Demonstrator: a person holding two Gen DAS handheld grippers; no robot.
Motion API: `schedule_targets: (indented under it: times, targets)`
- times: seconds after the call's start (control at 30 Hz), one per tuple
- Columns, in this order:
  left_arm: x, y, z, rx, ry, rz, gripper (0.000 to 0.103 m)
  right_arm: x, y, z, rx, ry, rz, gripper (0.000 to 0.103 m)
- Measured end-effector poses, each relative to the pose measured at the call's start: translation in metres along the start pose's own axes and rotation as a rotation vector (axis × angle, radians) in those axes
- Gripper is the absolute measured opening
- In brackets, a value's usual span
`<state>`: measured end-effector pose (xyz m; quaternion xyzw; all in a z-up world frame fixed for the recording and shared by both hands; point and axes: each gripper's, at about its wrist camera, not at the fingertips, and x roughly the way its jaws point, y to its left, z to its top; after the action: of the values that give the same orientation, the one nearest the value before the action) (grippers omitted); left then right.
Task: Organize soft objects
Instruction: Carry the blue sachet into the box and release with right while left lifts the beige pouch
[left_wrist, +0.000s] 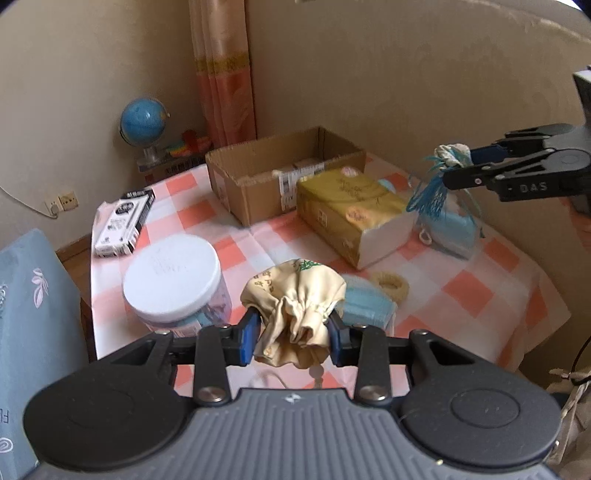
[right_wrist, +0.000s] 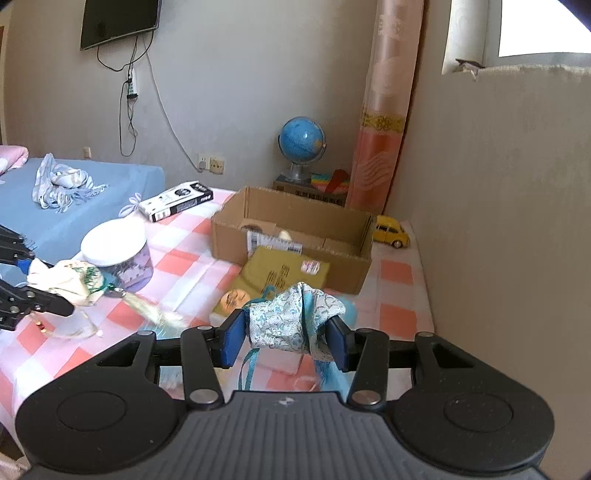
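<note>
Both hands are loaded and up off the table (left_wrist: 461, 280). The left gripper (left_wrist: 293, 332) has its jaws clamped on the gathered neck of a cream drawstring pouch (left_wrist: 295, 295), which hangs above the checked cloth just in front of the white-lidded jar (left_wrist: 173, 280). The right gripper (right_wrist: 286, 339) has its jaws clamped on a pale blue patterned pouch (right_wrist: 291, 314), blue cords trailing below, over the yellow tissue pack (left_wrist: 351, 210). The open cardboard box (right_wrist: 295, 229) sits beyond that pack, and looks the likely drop spot.

Here's the risk, as I read it. Both grips are on bunched, slippery fabric, so a quick swing could let a pouch slide out short of the box. The dangling cords and the cream pouch's tassel (right_wrist: 155, 312) could snag the jar or the box rim. And with both grippers heading for one opening, they could bump each other.
</note>
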<state>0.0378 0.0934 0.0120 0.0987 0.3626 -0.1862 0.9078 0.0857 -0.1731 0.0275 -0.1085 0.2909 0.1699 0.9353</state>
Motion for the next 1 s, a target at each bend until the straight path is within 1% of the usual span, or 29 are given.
schedule_targets:
  times: [0.2,0.37,0.47,0.57,0.67,0.77,0.8,0.83,0.87,0.9,0.93,1.0]
  targets:
    - [-0.013,0.004,0.014,0.0,-0.064,0.011,0.036,0.011,-0.014,0.034,-0.007,-0.043,-0.004,0.052]
    - [-0.014,0.007,0.021,0.002,-0.083,0.012,0.036,0.039,-0.027,0.07,-0.012,-0.053,-0.003,0.052]
    - [-0.011,0.007,0.024,0.003,-0.082,0.01,0.036,0.066,-0.036,0.093,-0.018,-0.035,0.001,0.052]
    - [-0.007,0.008,0.027,0.004,-0.078,0.012,0.036,0.099,-0.045,0.115,-0.003,0.007,0.009,0.052]
    - [-0.004,0.012,0.029,0.003,-0.074,0.015,0.036,0.129,-0.051,0.129,0.008,0.048,0.009,0.052]
    - [0.0,0.015,0.033,0.001,-0.074,0.018,0.036,0.157,-0.059,0.137,0.037,0.096,0.006,0.054]
    - [0.001,0.016,0.034,-0.001,-0.074,0.019,0.036,0.165,-0.061,0.137,0.051,0.116,0.011,0.059]
    - [0.003,0.017,0.035,-0.002,-0.073,0.022,0.036,0.171,-0.064,0.137,0.063,0.125,0.008,0.067]
    - [0.004,0.018,0.036,-0.001,-0.074,0.024,0.036,0.175,-0.065,0.136,0.071,0.134,0.007,0.072]
    - [0.005,0.019,0.037,-0.003,-0.074,0.026,0.036,0.179,-0.067,0.135,0.081,0.141,0.013,0.083]
    - [0.007,0.02,0.039,-0.005,-0.073,0.028,0.036,0.18,-0.069,0.132,0.099,0.135,0.02,0.088]
    - [0.008,0.022,0.041,-0.008,-0.074,0.029,0.036,0.179,-0.072,0.129,0.124,0.133,0.041,0.095]
